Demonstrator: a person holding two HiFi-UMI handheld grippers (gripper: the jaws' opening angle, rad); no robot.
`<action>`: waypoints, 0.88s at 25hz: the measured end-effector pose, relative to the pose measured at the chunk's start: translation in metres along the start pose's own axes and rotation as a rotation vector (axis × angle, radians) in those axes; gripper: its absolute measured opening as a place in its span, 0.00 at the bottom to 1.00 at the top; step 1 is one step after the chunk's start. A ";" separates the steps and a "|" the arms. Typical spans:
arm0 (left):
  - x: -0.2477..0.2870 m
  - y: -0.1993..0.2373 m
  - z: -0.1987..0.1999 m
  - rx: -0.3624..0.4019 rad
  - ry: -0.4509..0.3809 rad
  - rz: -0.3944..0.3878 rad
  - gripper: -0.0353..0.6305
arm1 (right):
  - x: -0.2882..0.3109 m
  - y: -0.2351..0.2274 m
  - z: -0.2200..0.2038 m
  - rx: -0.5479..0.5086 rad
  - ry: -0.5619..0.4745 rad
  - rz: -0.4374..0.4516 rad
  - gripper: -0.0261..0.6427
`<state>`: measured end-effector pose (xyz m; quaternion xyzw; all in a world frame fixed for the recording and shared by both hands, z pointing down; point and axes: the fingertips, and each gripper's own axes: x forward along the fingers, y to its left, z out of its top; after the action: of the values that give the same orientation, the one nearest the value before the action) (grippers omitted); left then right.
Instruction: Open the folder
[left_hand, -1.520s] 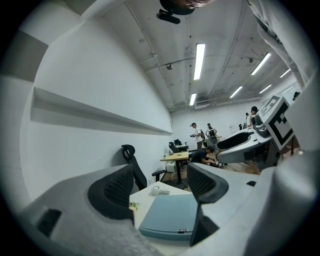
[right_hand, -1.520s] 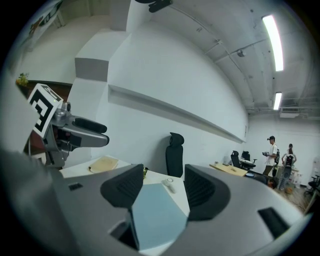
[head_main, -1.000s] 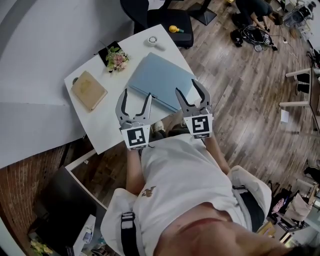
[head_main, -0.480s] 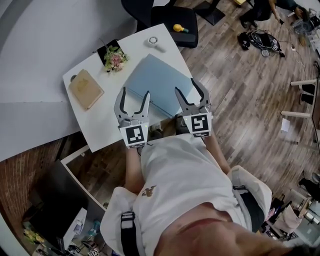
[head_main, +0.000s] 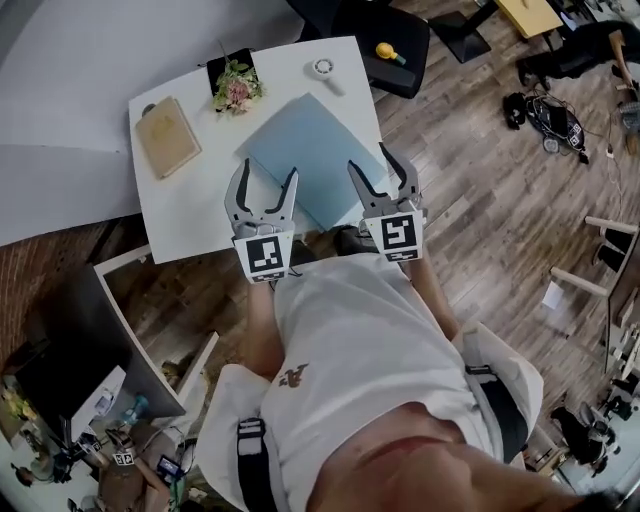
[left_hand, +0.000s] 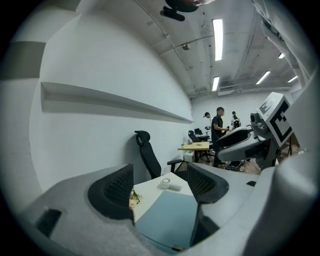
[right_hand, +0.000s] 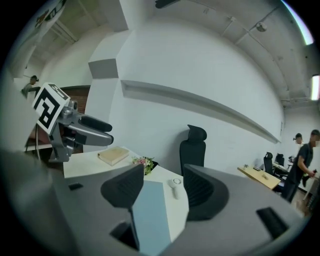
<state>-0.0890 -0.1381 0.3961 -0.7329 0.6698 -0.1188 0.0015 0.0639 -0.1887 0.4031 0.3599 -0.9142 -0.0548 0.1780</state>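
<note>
While the left gripper (head_main: 266, 170) and the right gripper (head_main: 367, 157) hover side by side with jaws spread and empty, the pale blue folder (head_main: 310, 150) lies closed on the white table (head_main: 190, 215).
The folder rests flat toward the table's right side, its near edge just beyond the two grippers, and each gripper view shows it through the gap between the parted jaws, untouched. A tan book (head_main: 167, 137) lies well apart to its left. Flowers (head_main: 237, 90) and a small round white object (head_main: 324, 68) sit at the far edge, and a black chair (head_main: 385, 40) stands beyond.
</note>
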 end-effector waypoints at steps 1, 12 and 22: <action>0.000 -0.001 -0.004 -0.010 0.010 0.017 0.57 | 0.003 0.000 -0.003 -0.003 0.002 0.025 0.42; -0.014 0.003 -0.065 -0.106 0.146 0.201 0.56 | 0.039 0.031 -0.042 -0.100 0.039 0.350 0.40; -0.032 -0.010 -0.126 -0.208 0.245 0.275 0.56 | 0.044 0.076 -0.083 -0.273 0.112 0.572 0.40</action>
<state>-0.1034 -0.0855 0.5144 -0.6108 0.7675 -0.1359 -0.1392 0.0159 -0.1599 0.5099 0.0637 -0.9513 -0.1046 0.2830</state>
